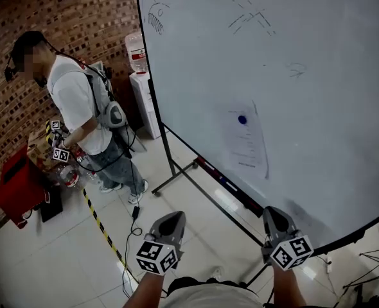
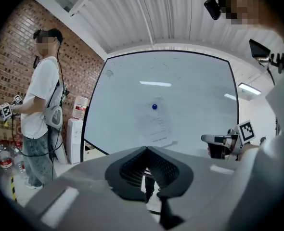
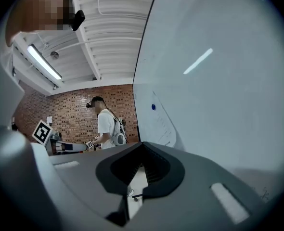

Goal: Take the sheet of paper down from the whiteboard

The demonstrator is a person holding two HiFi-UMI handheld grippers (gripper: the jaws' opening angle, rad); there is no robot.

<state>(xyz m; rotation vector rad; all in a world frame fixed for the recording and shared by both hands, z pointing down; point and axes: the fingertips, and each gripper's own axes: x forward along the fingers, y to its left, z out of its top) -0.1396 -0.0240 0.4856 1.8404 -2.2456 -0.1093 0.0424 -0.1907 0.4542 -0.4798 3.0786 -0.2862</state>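
Observation:
A white sheet of paper (image 1: 247, 143) hangs on the whiteboard (image 1: 318, 63), pinned near its top by a blue magnet (image 1: 242, 119). Both grippers are held low in front of the board, apart from the sheet. My left gripper (image 1: 175, 215) is shut and empty, below and left of the paper. My right gripper (image 1: 271, 210) is also shut and empty, just under the board's lower edge. The left gripper view shows the paper (image 2: 155, 126) and magnet (image 2: 154, 107) straight ahead beyond its closed jaws. In the right gripper view the paper (image 3: 163, 124) appears edge-on along the board.
Another person (image 1: 87, 114) stands at the left by the brick wall, holding marker-cubed grippers. A water dispenser (image 1: 140, 76) stands behind the board's left edge. The board's stand legs (image 1: 176, 175) cross the floor. A red box (image 1: 19, 185) and yellow-black floor tape (image 1: 103, 226) lie left.

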